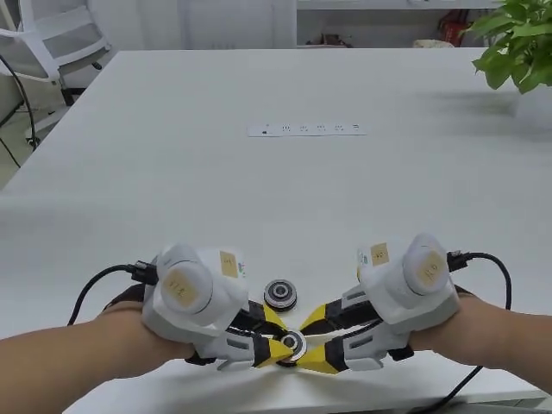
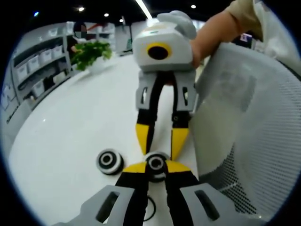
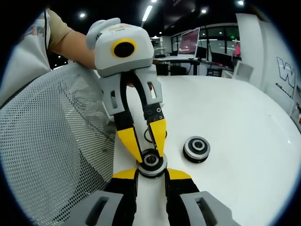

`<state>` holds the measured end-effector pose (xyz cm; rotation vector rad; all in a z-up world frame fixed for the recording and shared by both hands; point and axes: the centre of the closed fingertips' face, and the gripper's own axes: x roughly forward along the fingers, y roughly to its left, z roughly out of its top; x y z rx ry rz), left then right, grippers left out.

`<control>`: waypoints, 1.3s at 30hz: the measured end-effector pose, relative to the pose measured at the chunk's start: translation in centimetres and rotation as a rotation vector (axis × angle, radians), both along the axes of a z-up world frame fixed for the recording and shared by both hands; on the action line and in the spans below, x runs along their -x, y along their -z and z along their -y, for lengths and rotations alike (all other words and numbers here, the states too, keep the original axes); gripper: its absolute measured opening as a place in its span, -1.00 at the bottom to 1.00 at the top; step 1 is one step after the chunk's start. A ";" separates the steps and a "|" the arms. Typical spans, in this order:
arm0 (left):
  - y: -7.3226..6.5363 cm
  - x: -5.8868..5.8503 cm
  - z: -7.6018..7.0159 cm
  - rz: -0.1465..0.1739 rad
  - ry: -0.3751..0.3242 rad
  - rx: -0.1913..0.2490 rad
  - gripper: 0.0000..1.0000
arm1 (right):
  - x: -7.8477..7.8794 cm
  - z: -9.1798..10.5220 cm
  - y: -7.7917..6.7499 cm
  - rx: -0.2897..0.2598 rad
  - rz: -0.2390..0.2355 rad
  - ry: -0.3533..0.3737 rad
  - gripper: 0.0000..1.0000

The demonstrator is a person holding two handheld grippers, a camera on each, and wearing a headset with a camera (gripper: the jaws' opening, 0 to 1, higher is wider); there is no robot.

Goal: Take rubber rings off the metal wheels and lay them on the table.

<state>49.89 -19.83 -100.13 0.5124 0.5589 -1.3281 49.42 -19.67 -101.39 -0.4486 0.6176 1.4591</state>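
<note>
clamping one wheel: left gripper, right gripper; their views reveal a loose ring.

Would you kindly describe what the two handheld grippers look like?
Both the left gripper and right gripper have rounded white-grey housings with tan square stickers, black fingers tipped in yellow, and a black cable trailing from each. The person wears a short beige sleeve.

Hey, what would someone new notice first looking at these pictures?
The left gripper and right gripper meet nose to nose at the near edge of the white table, both clamped on one small metal wheel. A second wheel lies just beyond them, and a leafy plant sits at the far right corner.
</note>
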 end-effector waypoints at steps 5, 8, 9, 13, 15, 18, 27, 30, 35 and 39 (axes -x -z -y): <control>0.0 0.0 0.0 0.000 -0.001 0.001 -0.74 | -0.1 0.4 0.1 0.014 0.005 -0.003 -0.71; 0.0 0.0 0.0 0.000 -0.002 0.002 -0.74 | -0.1 0.5 0.2 0.016 0.002 -0.001 -0.74; 0.0 0.0 0.0 -0.001 -0.002 0.002 -0.74 | -0.1 0.5 0.2 0.017 0.000 0.000 -0.75; 0.0 -0.1 0.0 -0.001 -0.004 0.003 -0.74 | -0.2 0.7 0.4 0.020 -0.009 0.009 -0.77; 0.0 -0.1 0.0 0.001 -0.004 0.002 -0.74 | -0.2 0.7 0.4 0.020 -0.007 0.008 -0.77; 0.0 -0.1 0.0 0.000 -0.005 0.002 -0.74 | -0.3 0.7 0.4 0.019 -0.010 0.009 -0.78; 0.1 -0.1 0.0 0.003 -0.010 0.002 -0.74 | -0.2 0.7 0.4 0.006 -0.035 0.027 -0.79; 0.1 -0.1 0.0 0.005 -0.012 0.000 -0.74 | -0.2 0.7 0.4 0.008 -0.027 0.025 -0.80; 0.1 -0.1 0.0 0.006 -0.014 -0.001 -0.74 | 0.0 0.6 0.3 0.025 0.038 -0.017 -0.79; 0.1 -0.1 0.0 0.005 -0.016 -0.001 -0.74 | -0.3 0.7 0.4 0.008 0.001 -0.001 -0.76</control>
